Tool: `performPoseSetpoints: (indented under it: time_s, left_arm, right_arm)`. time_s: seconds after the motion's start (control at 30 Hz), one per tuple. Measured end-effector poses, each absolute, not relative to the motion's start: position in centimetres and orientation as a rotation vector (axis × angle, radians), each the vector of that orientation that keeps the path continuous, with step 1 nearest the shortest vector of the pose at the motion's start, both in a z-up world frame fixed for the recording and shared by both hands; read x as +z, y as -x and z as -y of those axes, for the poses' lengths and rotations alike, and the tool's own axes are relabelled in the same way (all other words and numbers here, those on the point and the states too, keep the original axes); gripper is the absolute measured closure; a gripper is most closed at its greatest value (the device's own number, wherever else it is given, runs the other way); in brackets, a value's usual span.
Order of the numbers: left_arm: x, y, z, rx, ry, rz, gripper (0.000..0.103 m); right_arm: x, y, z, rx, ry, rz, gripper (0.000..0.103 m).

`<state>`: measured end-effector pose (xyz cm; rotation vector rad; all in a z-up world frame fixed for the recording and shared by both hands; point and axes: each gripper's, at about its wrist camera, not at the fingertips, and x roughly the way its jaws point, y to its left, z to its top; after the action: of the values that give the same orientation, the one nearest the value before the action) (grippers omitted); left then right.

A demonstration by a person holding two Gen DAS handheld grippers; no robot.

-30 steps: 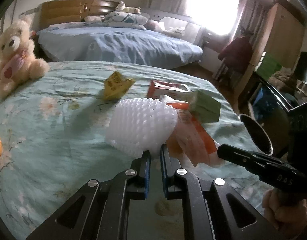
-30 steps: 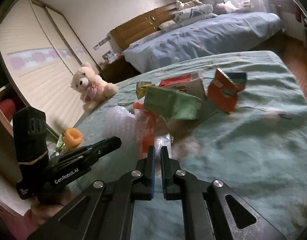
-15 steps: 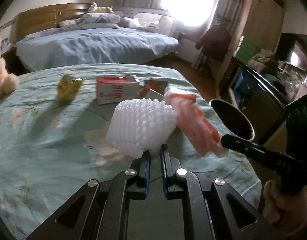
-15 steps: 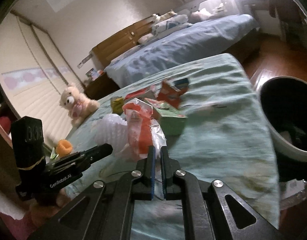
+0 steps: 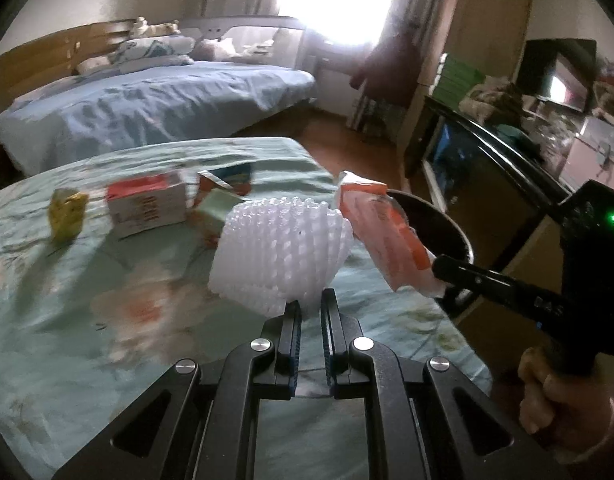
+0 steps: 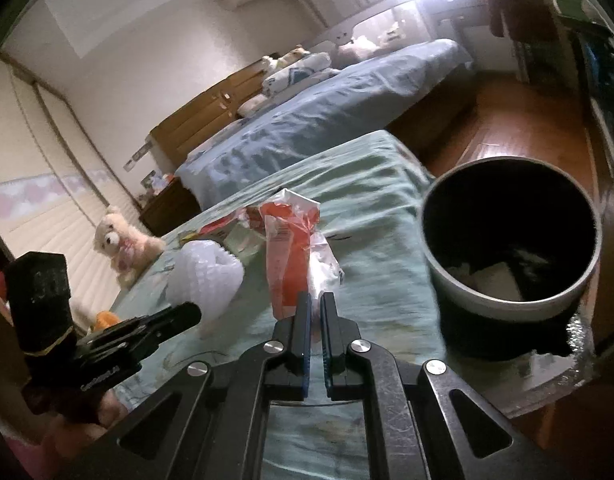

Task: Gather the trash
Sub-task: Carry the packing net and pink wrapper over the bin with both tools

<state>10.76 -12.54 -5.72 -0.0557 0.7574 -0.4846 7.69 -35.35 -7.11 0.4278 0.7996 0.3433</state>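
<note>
Trash bin [image 6: 507, 308], contents dim, sits right of left claw [image 5: 310, 300] pinching foam net [image 5: 279, 252], right claw [image 6: 315, 304] pinching wrapper [image 6: 291, 256].

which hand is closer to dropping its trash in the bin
Right. The right gripper, shut on the orange wrapper, sits beside the bin; the left gripper with its foam net is farther away.

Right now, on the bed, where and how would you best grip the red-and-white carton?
Grip the red-and-white carton across its narrow thickness near the top edge, coming from above. It appears to stand on a long edge with a broad face towards the left wrist camera, so that face is likely too wide, and the green box crowds its right end.
</note>
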Motion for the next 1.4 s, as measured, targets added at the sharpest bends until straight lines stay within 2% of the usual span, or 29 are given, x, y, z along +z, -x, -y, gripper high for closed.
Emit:
performPoseSetpoints:
  time_s: [0.63,1.4]
  left_arm:
    - [-6.5,-14.6,21.5,-0.603,-0.062,-0.762,0.095]
    - [-8.0,-20.2,28.3,-0.634,-0.104,-0.794,0.094]
  right_arm:
    - [-7.4,-7.6,42.3,0.178,-0.470,-0.770,0.099]
    - [-8.5,-9.9,47.4,0.063,-0.482,-0.780,0.099]
